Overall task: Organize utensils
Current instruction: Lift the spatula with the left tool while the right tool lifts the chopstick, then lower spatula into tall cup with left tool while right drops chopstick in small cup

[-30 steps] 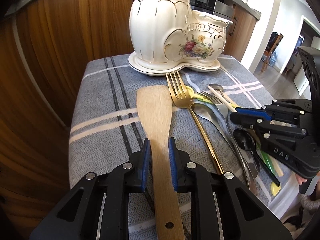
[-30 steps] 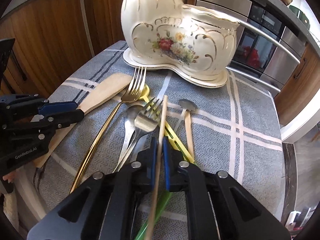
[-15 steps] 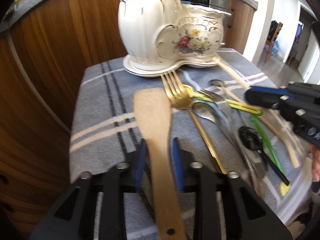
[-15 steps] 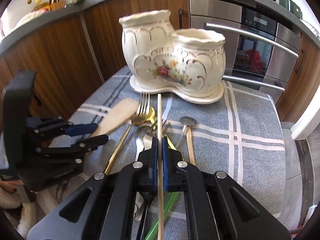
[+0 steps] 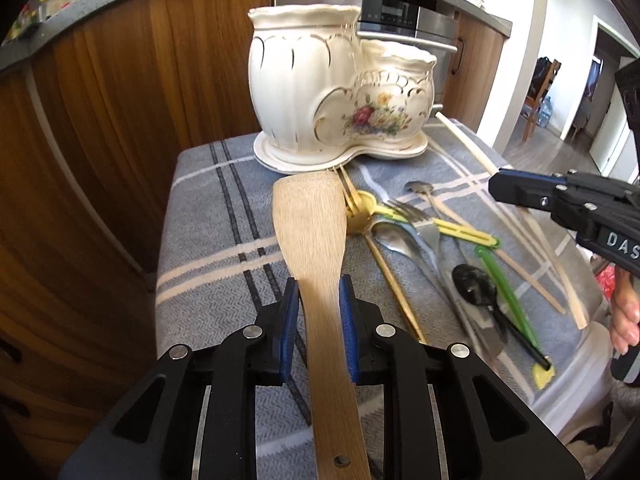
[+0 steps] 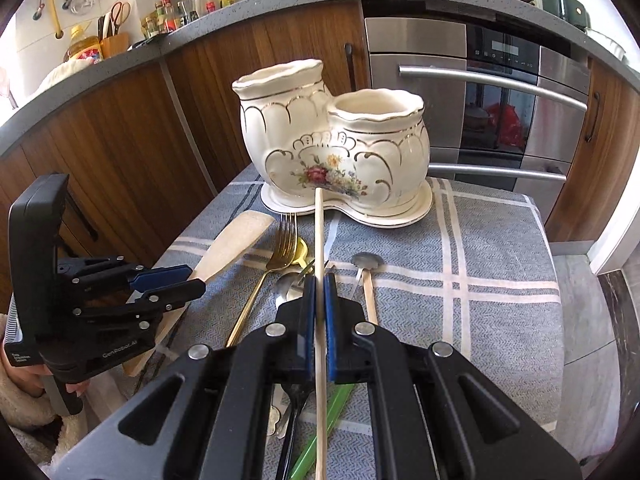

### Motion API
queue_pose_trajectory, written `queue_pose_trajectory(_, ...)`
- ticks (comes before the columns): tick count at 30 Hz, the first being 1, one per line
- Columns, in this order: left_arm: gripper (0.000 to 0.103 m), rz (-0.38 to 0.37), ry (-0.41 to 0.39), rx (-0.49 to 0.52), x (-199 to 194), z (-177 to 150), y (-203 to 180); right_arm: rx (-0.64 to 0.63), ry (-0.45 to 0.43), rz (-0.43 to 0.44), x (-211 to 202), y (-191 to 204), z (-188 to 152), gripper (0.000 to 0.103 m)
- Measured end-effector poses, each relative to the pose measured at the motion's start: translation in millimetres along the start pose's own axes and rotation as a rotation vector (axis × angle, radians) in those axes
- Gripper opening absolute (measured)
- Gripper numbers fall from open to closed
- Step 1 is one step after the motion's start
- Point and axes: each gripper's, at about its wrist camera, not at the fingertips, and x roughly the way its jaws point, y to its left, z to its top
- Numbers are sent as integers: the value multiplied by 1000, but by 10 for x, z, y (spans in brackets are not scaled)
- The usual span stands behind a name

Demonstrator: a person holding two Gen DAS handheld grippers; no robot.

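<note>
A white ceramic two-pot holder [image 5: 320, 92] with a flower motif stands at the far end of the grey checked cloth [image 5: 208, 208]. My left gripper [image 5: 318, 284] is shut on the neck of a wooden spatula [image 5: 310, 220], whose blade is raised toward the holder. My right gripper [image 6: 319, 280] is shut on a thin wooden chopstick [image 6: 319, 232], held off the cloth with its tip pointing at the holder [image 6: 332, 148]. In the right wrist view the left gripper [image 6: 196, 278] and spatula [image 6: 236, 236] are at the left. In the left wrist view the right gripper [image 5: 496, 188] and its chopstick [image 5: 464, 140] are at the right.
Between the grippers lie a gold fork [image 6: 284, 240], steel spoons and a steel fork [image 5: 424, 228], a black spoon [image 5: 476, 288], green and yellow plastic pieces [image 5: 500, 276] and more wooden sticks [image 5: 560, 272]. Wooden cabinets [image 5: 100, 140] and an oven [image 6: 500, 100] stand behind. The cloth drops off at the right edge.
Both grippers have risen with their utensils. The chopstick has come up off the pile and swung to point at the holder. The spatula blade has lifted and now overlaps the gold fork's tines.
</note>
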Motion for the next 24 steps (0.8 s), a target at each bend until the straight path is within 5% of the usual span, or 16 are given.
queue_pose_trajectory(15,22,-28,-235,-21,-780,374,-64,80,-123,77,-350,-196,179,5)
queue_pose_trajectory(24,22,-26,-445,-32,-1032,918,62,166,-288,170,-523,-380,723,5)
